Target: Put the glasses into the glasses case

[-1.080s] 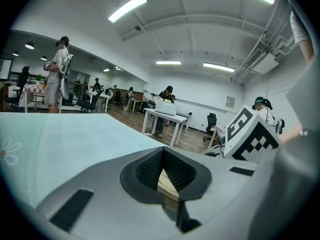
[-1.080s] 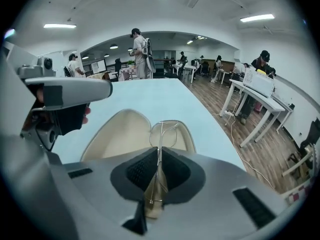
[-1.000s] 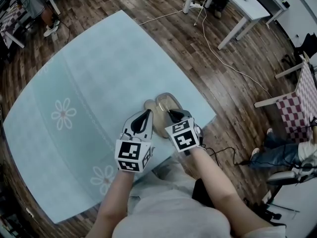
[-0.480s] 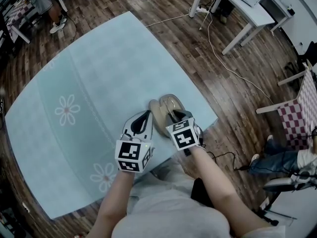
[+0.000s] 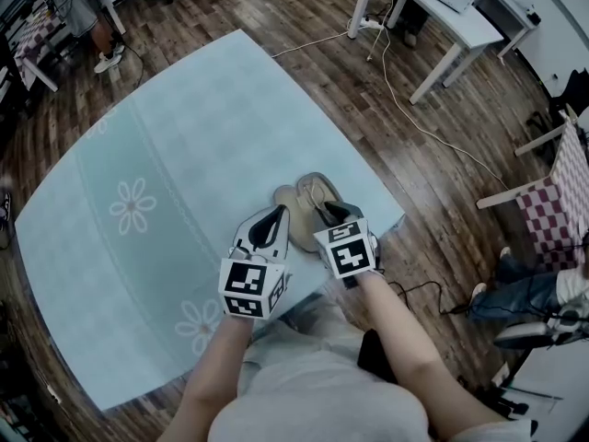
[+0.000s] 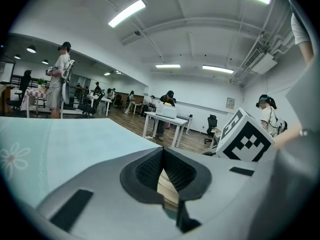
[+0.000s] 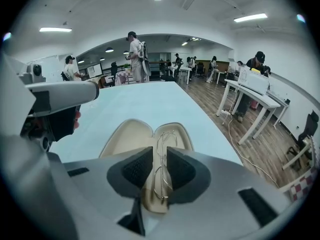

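Down at the near right corner of the worktop (image 5: 166,155), which is covered in a pale blue cloth with white flower prints, the glasses case (image 5: 293,208) lies open with its two beige halves spread flat side by side. The glasses (image 7: 161,156), a thin wire frame folded up, sit over the right half of the case, lengthwise along it. The right gripper (image 5: 324,210) reaches in from the person's side, and its fingers (image 7: 182,170) are set narrow with the wire frame between their ribbed pads, closed on the glasses. The left gripper (image 5: 276,213) lies just beside it, its tip at the near edge of the left half of the case. In the left gripper view its fingers (image 6: 147,169) are drawn together at the tips, with a strip of the beige case edge pinched between the pads. The two grippers are close, with the marker cube of the right one showing at the right side of the left gripper view. Beyond the worktop is a wooden floor (image 5: 442,182) with a white cable trailing across it, a white desk (image 5: 451,12) and a chair with a checked cover (image 5: 561,191). Several people stand far off in the room.
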Motion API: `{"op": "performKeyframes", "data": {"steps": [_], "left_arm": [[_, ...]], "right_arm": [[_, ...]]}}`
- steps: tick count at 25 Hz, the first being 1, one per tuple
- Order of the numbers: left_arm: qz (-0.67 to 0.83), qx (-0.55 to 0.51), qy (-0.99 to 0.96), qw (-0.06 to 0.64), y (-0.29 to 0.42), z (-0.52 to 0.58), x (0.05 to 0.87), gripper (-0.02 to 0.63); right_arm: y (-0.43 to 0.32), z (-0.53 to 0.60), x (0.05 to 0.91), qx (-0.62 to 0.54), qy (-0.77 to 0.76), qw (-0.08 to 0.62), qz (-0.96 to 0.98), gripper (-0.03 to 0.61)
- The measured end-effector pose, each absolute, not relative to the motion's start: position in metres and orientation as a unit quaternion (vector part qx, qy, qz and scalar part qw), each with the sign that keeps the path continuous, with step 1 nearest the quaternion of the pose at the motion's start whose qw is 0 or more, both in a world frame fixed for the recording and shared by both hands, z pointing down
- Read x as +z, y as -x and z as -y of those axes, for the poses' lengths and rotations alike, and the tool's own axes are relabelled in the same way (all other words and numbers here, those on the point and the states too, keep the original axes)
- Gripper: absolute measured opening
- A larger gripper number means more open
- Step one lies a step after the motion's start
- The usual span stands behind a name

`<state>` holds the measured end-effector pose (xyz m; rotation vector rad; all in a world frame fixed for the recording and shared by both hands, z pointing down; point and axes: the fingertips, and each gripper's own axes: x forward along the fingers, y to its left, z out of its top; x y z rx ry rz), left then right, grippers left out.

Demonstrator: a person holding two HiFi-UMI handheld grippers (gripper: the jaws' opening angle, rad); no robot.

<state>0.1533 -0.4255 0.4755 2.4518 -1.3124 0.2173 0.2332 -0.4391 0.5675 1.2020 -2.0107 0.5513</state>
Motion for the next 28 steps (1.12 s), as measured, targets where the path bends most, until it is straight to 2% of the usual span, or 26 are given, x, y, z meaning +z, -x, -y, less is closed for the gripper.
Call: {"op": "performKeyframes", "data": {"steps": [8,13,28], "left_arm": [[0.446,0.072,-0.878,0.155,-0.159,0.422,0.457,0.009],[0.438,0.063,-0.885,0.145,-0.162,0.416,0.447,0.009],[0.414,0.030,-0.901,0.124,-0.160,0.390,0.413,0.009]], "right_arm": [[-0.242,0.431,0.543,0.221,-0.494,0.323,0.776,0.067],[-0.245,0.421,0.523,0.194,-0.508,0.310,0.780,0.008],[-0.231,0.383,0.445,0.142,-0.543,0.205,0.802,0.006]]}}
